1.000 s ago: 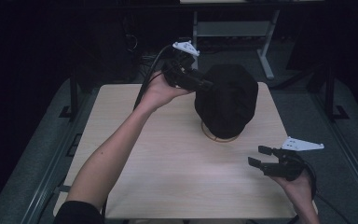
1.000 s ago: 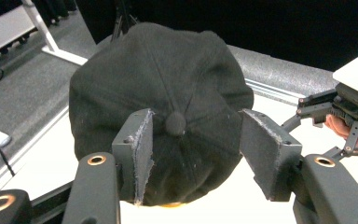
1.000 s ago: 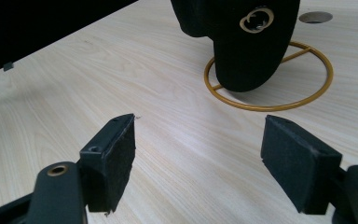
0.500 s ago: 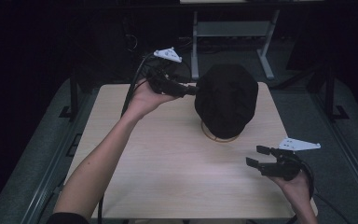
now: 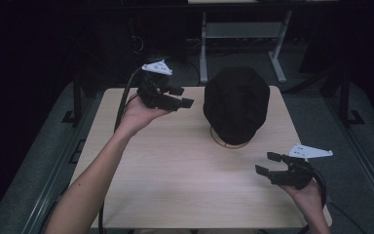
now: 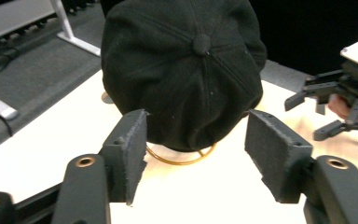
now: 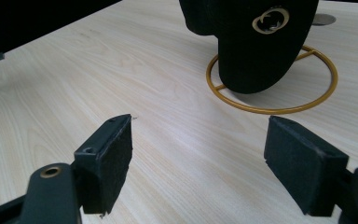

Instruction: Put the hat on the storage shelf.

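While both grippers' fingers gape empty, black cap (image 5: pixel 235 103) on gold stand (image 7: pixel 272 100), interlocking-ring emblem (image 7: pixel 270 20), no readable text.

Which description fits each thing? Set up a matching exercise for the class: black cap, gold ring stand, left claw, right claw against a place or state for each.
Things:
1. black cap
2. gold ring stand
3. left claw
4. right claw

Descriptions:
A. open, low over the table's near right corner
B. sits on top of the stand
C. open, raised to the cap's left
D. rests on the wooden table

Pairs: 1-B, 2-D, 3-C, 4-A
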